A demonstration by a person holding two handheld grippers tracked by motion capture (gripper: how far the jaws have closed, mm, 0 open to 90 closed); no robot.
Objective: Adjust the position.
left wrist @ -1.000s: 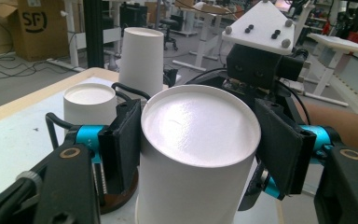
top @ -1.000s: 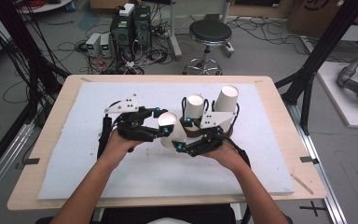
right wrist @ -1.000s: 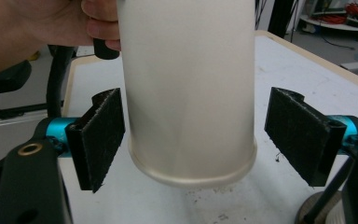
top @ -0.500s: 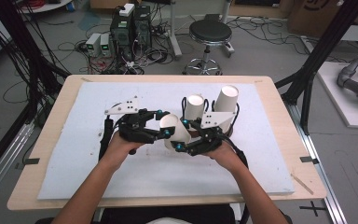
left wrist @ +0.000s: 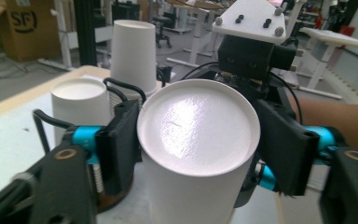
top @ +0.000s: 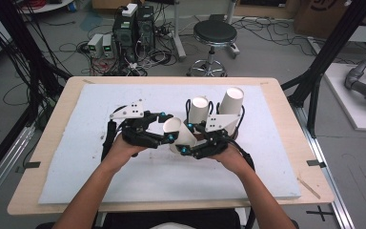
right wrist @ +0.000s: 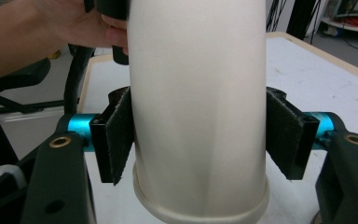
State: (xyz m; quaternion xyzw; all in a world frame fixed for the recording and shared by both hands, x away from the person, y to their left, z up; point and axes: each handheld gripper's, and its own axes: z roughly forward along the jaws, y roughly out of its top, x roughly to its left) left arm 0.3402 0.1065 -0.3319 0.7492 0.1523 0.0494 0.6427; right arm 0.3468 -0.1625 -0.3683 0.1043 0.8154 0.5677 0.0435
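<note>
I have one white paper cup point(top: 177, 132) lifted near the middle of the table point(top: 286, 114), tipped with its closed base toward my left gripper point(top: 164, 136) — both grippers have their pads on its wall at once, the right gripper point(top: 190, 143) pressed on each side, which I read as a handover between hands. The left one's jaws flank the base end, the left pad touching, the right close against it. Two more cups point(top: 219, 105) stand upside down toward the far edge, well clear — presumably so the pass has room.

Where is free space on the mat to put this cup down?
The mat is bare on its left side, at the near edge in front of the hands, and right of the two standing cups. It is crowded mid-mat, where both grippers meet at the held cup.
</note>
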